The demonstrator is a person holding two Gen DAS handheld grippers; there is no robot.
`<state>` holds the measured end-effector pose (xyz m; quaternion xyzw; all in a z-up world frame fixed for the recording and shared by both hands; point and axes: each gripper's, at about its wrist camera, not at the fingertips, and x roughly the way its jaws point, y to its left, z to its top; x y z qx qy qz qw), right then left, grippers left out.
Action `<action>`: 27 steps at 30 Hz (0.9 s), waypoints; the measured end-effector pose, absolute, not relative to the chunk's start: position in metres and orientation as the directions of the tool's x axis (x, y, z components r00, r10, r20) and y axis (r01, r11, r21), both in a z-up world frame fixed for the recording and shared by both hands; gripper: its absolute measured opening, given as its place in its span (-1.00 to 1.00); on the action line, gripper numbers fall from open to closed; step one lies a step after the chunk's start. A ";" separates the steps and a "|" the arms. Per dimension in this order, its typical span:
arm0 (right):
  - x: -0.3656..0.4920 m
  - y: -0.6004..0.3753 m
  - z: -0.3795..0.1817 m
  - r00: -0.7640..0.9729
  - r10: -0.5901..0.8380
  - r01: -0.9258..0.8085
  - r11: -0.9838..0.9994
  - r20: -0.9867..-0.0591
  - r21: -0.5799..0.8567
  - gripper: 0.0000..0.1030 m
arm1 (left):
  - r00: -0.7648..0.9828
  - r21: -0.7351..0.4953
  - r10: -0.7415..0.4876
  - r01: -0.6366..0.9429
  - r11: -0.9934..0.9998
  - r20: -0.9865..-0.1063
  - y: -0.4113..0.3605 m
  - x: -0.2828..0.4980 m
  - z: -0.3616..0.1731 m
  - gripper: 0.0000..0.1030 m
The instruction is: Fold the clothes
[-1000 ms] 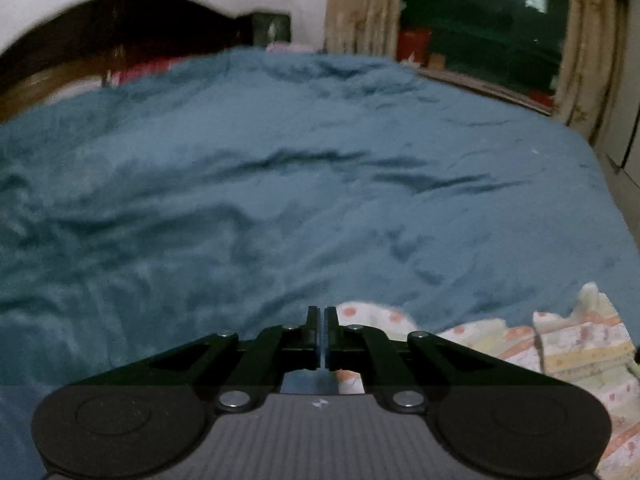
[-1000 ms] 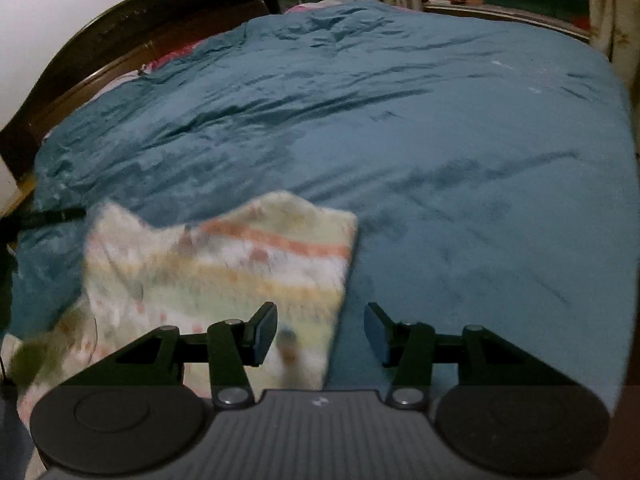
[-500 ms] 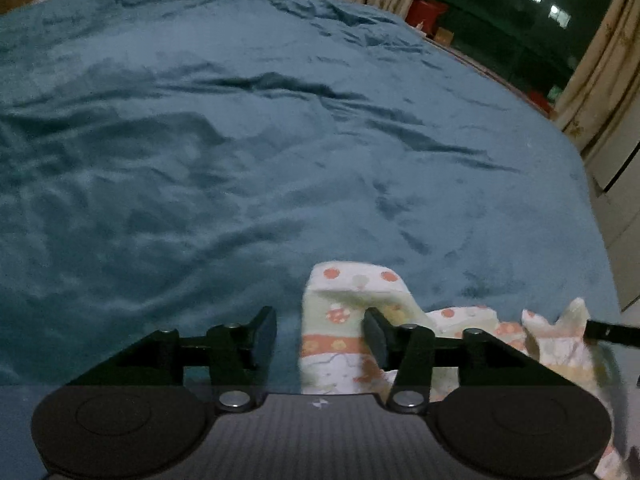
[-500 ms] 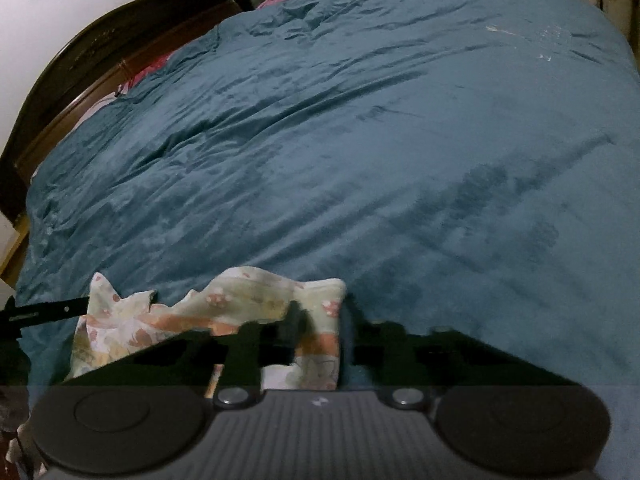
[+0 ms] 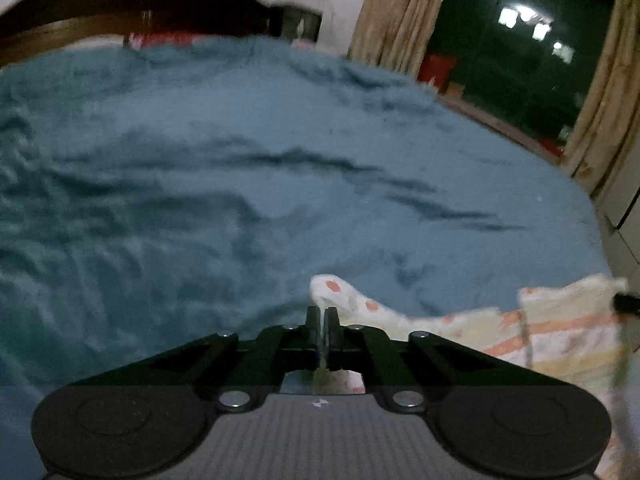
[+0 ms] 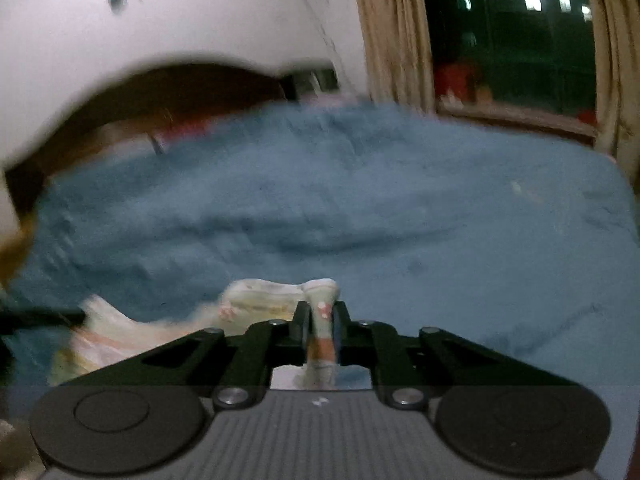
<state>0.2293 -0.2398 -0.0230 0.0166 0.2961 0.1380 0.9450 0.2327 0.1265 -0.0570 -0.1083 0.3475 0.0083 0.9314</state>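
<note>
A pale patterned garment (image 5: 560,332) with orange stripes and dots lies at the near edge of a teal bedspread (image 5: 240,184). My left gripper (image 5: 321,312) is shut on one corner of the garment, which bulges just past the fingertips. My right gripper (image 6: 320,312) is shut on another corner of the garment (image 6: 260,300), a fold pinched between the pads. The garment stretches between the two grippers. The left gripper's black finger shows at the left edge of the right wrist view (image 6: 40,316). Both views are blurred.
A dark wooden headboard (image 6: 192,88) stands at the far end of the bed against a white wall. Beige curtains (image 5: 392,12) frame a dark window (image 5: 520,40) at the back right. The bed's right edge drops to the floor (image 5: 624,240).
Both grippers were open over the garment's corners half a second ago; now both are shut on the cloth and tilted up, so the headboard and window show.
</note>
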 end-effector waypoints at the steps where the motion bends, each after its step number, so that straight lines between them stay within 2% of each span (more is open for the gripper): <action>1: 0.239 -0.237 -0.034 0.770 0.243 -0.232 0.968 -0.590 0.096 -0.69 | 0.752 -0.179 -0.039 -0.106 0.978 -0.658 0.126 0.236 -0.060 -0.88; 3: 0.249 -0.233 -0.048 0.753 0.196 -0.207 0.977 -0.628 0.056 -0.68 | 0.753 -0.174 -0.021 -0.126 0.977 -0.658 0.129 0.234 -0.062 -0.86; 6: 0.245 -0.226 -0.047 0.758 0.212 -0.224 0.973 -0.617 0.058 -0.68 | 0.761 -0.206 -0.048 -0.113 0.972 -0.648 0.132 0.227 -0.058 -0.85; 10: 0.241 -0.200 -0.052 0.671 0.329 -0.355 0.929 -0.664 0.102 -0.67 | 0.738 -0.237 -0.160 0.000 0.971 -0.656 0.111 0.223 -0.057 -0.85; 14: 0.253 -0.166 -0.075 0.580 0.367 -0.439 0.893 -0.728 0.100 -0.67 | 0.674 -0.242 -0.244 0.099 0.965 -0.697 0.079 0.232 -0.073 -0.85; 17: 0.262 -0.147 -0.084 0.571 0.344 -0.448 0.892 -0.745 0.069 -0.67 | 0.638 -0.262 -0.271 0.112 0.959 -0.721 0.066 0.244 -0.086 -0.85; 23: 0.287 -0.139 -0.072 0.548 0.383 -0.451 0.884 -0.744 0.123 -0.67 | 0.629 -0.322 -0.310 0.098 0.942 -0.714 0.057 0.265 -0.098 -0.84; 25: 0.295 -0.135 -0.073 0.531 0.386 -0.454 0.881 -0.755 0.131 -0.65 | 0.634 -0.336 -0.318 0.096 0.937 -0.705 0.056 0.270 -0.099 -0.79; 27: 0.297 -0.131 -0.075 0.526 0.381 -0.464 0.878 -0.761 0.119 -0.57 | 0.636 -0.347 -0.329 0.102 0.932 -0.698 0.054 0.275 -0.099 -0.65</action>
